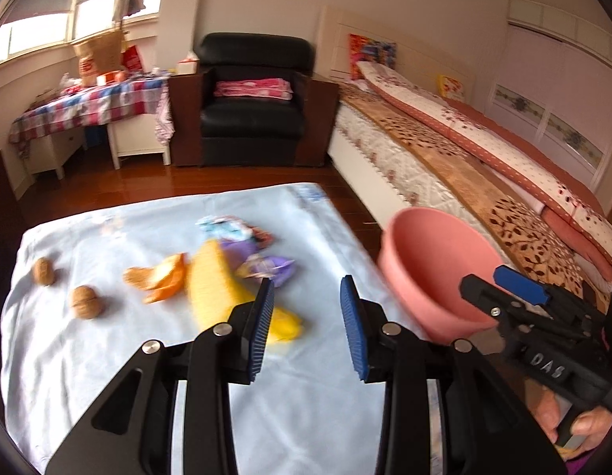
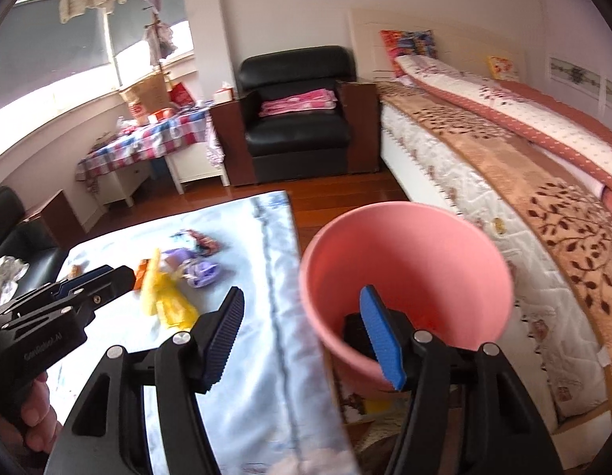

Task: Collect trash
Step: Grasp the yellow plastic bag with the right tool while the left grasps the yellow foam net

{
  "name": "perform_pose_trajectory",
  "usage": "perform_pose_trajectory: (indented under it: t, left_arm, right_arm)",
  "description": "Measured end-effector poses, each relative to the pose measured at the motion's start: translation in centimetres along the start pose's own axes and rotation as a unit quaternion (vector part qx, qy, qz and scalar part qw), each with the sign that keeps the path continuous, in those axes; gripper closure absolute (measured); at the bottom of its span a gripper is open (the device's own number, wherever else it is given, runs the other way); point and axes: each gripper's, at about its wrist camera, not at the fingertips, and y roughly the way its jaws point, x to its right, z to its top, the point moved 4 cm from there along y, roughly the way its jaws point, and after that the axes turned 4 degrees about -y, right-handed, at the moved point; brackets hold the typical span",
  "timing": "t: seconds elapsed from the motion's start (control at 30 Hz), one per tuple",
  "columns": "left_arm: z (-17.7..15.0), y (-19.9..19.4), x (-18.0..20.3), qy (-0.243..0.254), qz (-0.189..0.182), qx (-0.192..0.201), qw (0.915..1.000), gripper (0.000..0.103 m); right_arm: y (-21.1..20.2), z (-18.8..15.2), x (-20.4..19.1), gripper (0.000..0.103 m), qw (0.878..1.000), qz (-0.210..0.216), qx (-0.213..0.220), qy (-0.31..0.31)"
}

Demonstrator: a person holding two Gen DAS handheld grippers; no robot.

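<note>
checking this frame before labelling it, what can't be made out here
- Bottom of the pink bucket: right wrist view, the right gripper finger inside hides it; whether the pads press the wall is unclear.
- Banana peel: left wrist view, blurred, its near end behind the left gripper.
- Wrappers: blurred, print unreadable.
- Near edge of the light blue cloth: cut off behind both grippers.

The near half of the worktop (image 1: 107,356) lies bare, open to a pass from the front. Farther back the banana peel (image 1: 222,289), orange peel (image 1: 163,281), wrappers (image 1: 258,253) and two walnuts (image 1: 86,301) crowd the middle. At its right edge the pink bucket (image 2: 408,269) fills the gap beside the bed (image 2: 504,206), one finger of the right tongs (image 2: 306,336) inside its rim
</note>
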Motion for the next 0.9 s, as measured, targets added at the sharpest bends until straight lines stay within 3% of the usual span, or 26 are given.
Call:
perform_pose_trajectory:
  t: [0.5,0.9]
  left_arm:
    - [-2.8,-2.4,-10.4,-0.047,0.078,-0.004,0.9958,0.069]
    - [-3.6,-0.2,-11.8,-0.066,0.070,-0.035,0.9947,0.069]
  right_arm:
    - [3.8,-1.6,-9.0,0.044,0.990,0.108,-0.047,-0.072]
    - [9.8,-2.3,-12.1,0.049,0.981,0.126,-0.105,-0.107]
